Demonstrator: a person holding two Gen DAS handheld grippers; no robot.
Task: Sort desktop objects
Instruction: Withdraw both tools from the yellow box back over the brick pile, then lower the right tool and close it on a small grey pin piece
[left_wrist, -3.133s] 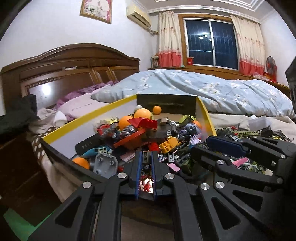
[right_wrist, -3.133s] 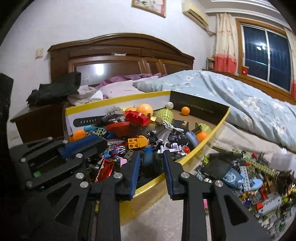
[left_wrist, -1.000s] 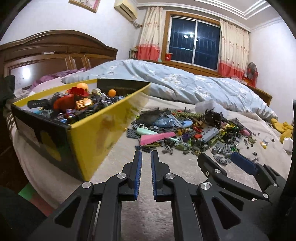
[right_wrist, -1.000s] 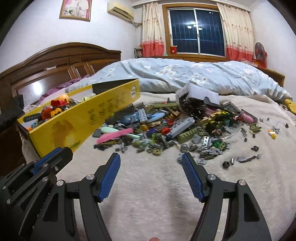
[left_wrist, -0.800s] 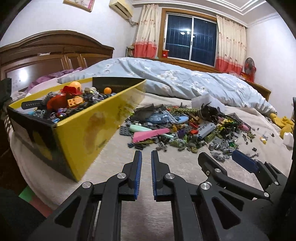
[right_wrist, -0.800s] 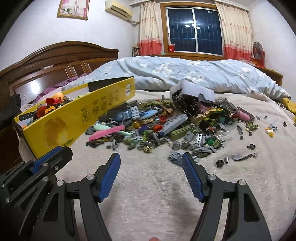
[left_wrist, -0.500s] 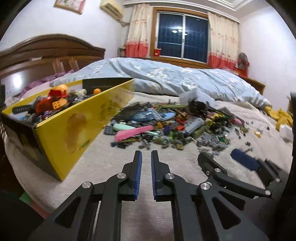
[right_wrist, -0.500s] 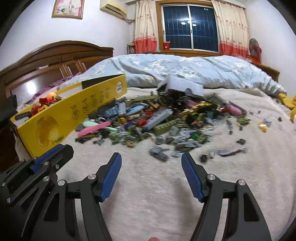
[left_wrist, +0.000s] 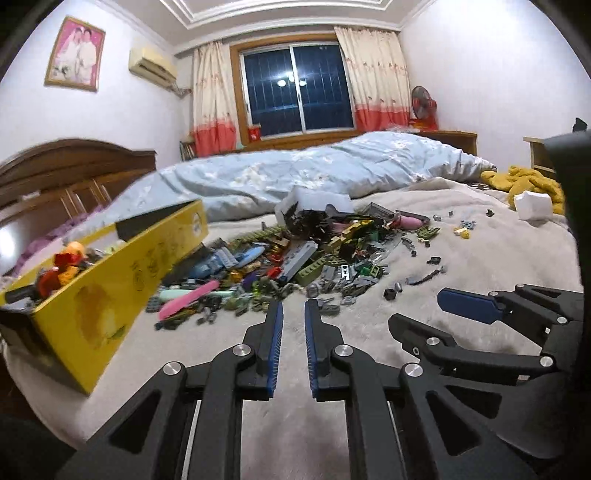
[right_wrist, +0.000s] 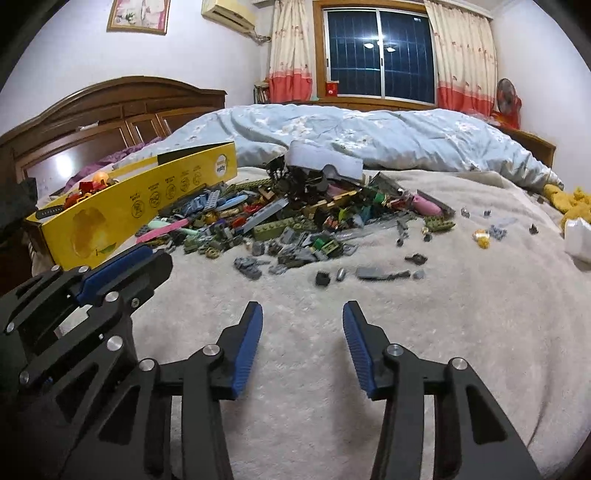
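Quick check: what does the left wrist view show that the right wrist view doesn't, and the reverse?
Left only: the left claw head-on, narrow gap, opening, empty; the white block whole. Right only: the right claw head-on, wider, closing, empty; the headboard's full arch. Both: yellow box, brick pile, blue quilt, window.

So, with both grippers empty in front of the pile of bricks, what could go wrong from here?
The brick pile is dense, so the closing right gripper may catch two pieces together. The soft blanket lets small bricks sink and slip. The yellow box sits tilted at the bed's edge; a push could tip it.
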